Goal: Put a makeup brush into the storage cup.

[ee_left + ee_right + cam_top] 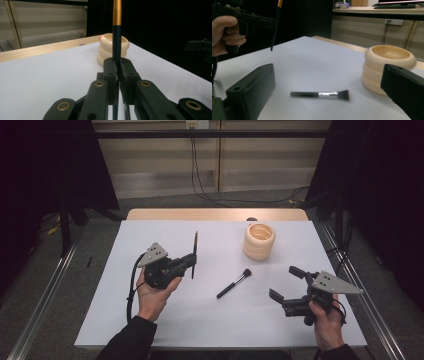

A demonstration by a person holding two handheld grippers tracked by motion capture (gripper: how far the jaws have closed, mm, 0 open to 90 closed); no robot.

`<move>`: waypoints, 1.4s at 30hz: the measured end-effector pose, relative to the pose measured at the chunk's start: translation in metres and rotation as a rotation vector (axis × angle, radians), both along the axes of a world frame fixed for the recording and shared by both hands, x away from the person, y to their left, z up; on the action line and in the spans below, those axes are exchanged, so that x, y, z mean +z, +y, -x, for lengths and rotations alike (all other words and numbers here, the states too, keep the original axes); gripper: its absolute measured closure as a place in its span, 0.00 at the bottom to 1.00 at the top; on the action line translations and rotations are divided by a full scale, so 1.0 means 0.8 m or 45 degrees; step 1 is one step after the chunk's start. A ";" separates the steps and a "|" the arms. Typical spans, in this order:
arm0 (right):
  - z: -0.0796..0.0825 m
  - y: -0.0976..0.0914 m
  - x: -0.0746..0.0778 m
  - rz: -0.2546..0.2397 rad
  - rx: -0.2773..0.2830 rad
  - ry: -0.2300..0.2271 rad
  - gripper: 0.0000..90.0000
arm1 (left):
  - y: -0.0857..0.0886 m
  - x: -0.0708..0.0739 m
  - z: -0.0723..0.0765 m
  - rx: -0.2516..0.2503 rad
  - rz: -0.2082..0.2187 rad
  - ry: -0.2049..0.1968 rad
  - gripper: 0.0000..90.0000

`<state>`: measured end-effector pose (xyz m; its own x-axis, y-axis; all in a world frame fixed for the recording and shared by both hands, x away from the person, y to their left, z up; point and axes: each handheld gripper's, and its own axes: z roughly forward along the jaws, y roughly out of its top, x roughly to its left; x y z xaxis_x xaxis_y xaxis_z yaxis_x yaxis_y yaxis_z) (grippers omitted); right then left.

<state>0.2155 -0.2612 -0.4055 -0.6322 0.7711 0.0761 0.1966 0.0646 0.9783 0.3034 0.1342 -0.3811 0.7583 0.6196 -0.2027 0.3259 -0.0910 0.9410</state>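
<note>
My left gripper point(192, 260) is shut on a thin dark brush handle point(195, 249) with a gold band point(117, 12), held upright above the table's left half. In the left gripper view the jaws pinch the handle point(116, 40) at the left gripper's tips point(118, 67). A short black makeup brush point(234, 283) lies flat in the middle of the white table, bristles toward the cream ringed cup point(259, 241) at the back right. My right gripper point(286, 284) stands open at the front right, nothing between its jaws, pointing at that lying brush point(319, 94) and the cup point(387, 62).
The white tabletop point(200, 320) ends in a wooden strip point(215, 214) at the far side, where a small dark object point(251, 219) sits. Metal rails point(45, 290) run along both sides, with dark curtains beyond. Cables hang down the far wall.
</note>
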 end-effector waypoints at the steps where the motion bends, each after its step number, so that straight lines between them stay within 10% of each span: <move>1: -0.003 0.005 0.002 -0.012 0.011 0.004 0.00 | -0.001 0.000 0.001 0.005 -0.008 -0.007 0.94; 31: -0.076 0.119 0.029 -0.085 0.296 0.064 0.00 | -0.037 -0.014 0.017 -0.105 0.006 0.029 0.94; 42: -0.086 0.137 0.028 -0.082 0.332 0.007 0.25 | -0.048 -0.017 0.022 -0.159 0.012 0.025 0.94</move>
